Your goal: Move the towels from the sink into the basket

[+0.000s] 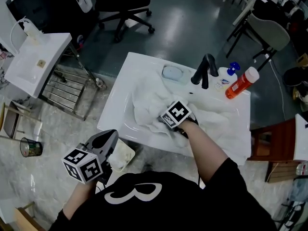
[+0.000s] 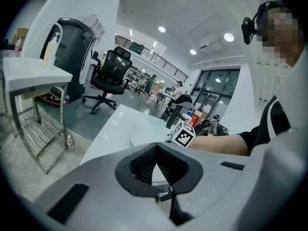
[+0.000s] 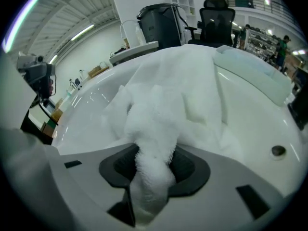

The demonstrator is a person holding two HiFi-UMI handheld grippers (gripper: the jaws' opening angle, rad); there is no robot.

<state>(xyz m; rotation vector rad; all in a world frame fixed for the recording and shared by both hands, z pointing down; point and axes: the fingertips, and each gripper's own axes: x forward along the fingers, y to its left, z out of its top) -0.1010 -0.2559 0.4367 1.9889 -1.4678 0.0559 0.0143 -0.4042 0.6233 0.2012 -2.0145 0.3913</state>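
Observation:
A heap of white towels [image 1: 149,104] lies in the white sink [image 1: 115,105]. My right gripper [image 1: 161,111] reaches into the heap from the front; in the right gripper view its jaws [image 3: 154,170] are shut on a thick fold of towel [image 3: 163,109], and the rest spreads across the basin beyond. My left gripper [image 1: 107,137] hangs below the sink's front left corner, jaws together with nothing between them [image 2: 153,172]. Just beside it sits a pale container [image 1: 123,156], partly hidden, which may be the basket.
A black faucet [image 1: 204,71], a blue-capped bottle [image 1: 227,76], an orange bottle [image 1: 242,82] and a soap dish [image 1: 172,72] line the sink's far edge. A second white basin on a metal rack [image 1: 36,61] stands left. An office chair [image 1: 122,4] stands behind.

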